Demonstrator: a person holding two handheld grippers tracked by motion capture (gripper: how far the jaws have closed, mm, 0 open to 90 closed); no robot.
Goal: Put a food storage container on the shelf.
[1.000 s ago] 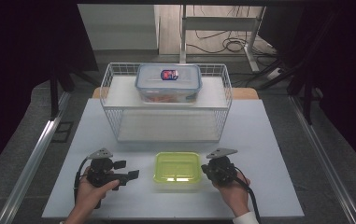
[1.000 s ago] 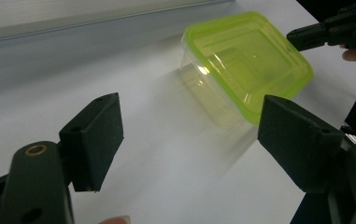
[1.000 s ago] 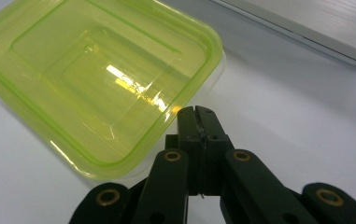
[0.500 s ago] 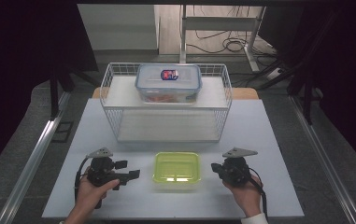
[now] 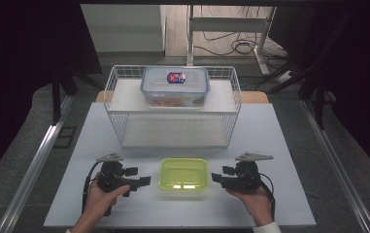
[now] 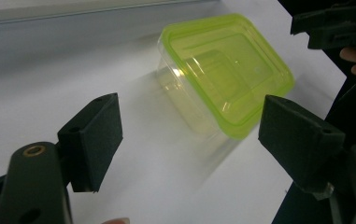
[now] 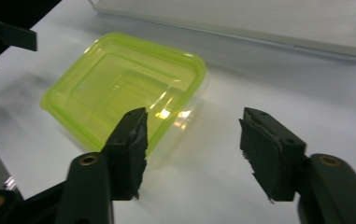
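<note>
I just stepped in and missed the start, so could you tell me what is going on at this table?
A person holds a gripper in each hand beside a green-lidded container on the white table. The left gripper is open, short of it. The right gripper has just been opening, with nothing between its jaws. Behind, a clear lidded box sits on a wire rack.

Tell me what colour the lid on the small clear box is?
Bright yellow-green lid; right gripper view shows it best.

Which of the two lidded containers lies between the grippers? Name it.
The yellow-green lidded container, on the white table between the left gripper and right gripper. The clear, blue-rimmed container sits farther back on the wire rack.
</note>
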